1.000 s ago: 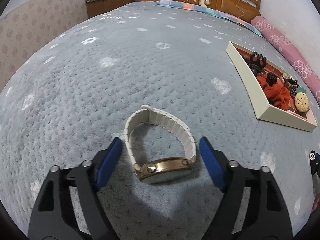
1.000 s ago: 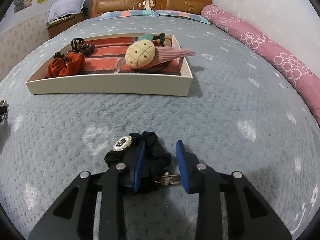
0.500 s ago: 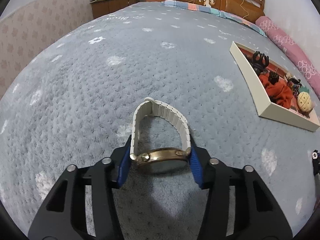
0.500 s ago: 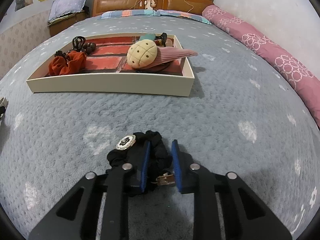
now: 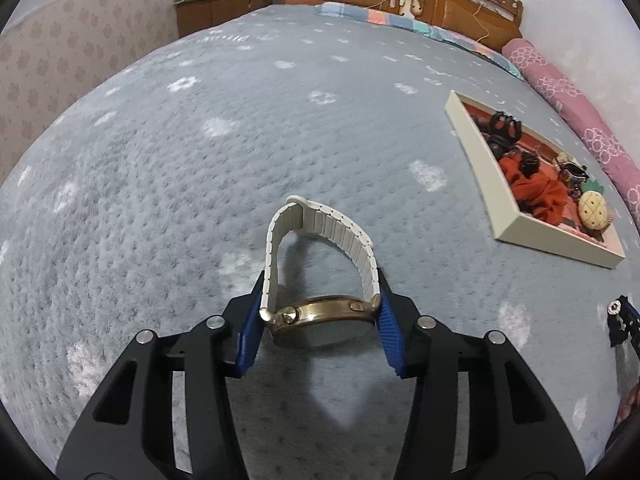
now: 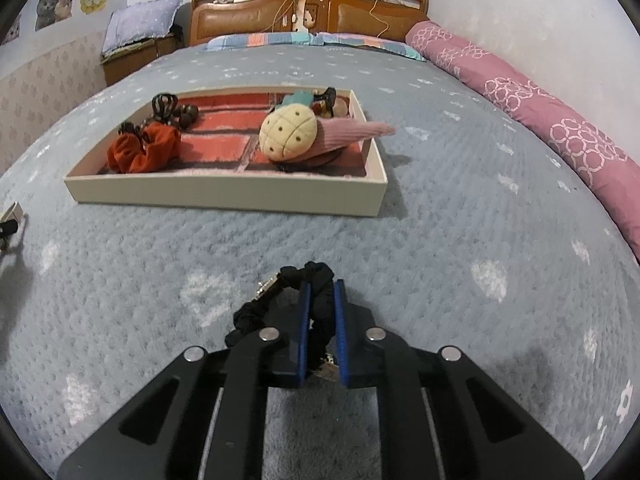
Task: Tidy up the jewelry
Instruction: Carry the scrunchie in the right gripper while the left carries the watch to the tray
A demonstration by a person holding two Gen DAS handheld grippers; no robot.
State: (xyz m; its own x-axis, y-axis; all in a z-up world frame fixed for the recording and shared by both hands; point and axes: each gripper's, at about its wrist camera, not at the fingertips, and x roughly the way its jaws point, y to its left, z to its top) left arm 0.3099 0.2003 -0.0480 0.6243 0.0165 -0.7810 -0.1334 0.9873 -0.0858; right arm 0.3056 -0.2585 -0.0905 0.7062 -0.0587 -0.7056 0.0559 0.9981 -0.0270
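My left gripper (image 5: 320,300) is shut on a gold watch (image 5: 320,316) with a white link band (image 5: 356,244), held just above the grey bedspread. My right gripper (image 6: 321,296) is shut on a black scrunchie (image 6: 316,276) with a small silver charm (image 6: 266,286), lifted slightly off the bedspread. A cream tray (image 6: 224,194) with a red lining lies ahead of the right gripper; in the left wrist view the tray (image 5: 532,228) is at the right. It holds an orange scrunchie (image 6: 142,152), black claw clips (image 6: 164,104) and a pineapple plush clip (image 6: 288,132).
The grey bedspread (image 5: 200,160) with white flower marks covers the bed. A pink bolster (image 6: 552,128) runs along the right wall. A wooden headboard (image 6: 308,12) and a bedside cabinet (image 6: 136,56) stand at the far end. The right gripper shows at the left wrist view's right edge (image 5: 620,324).
Both grippers closed: the left on the watch, the right on the black scrunchie. Both items have since risen slightly off the bedspread.
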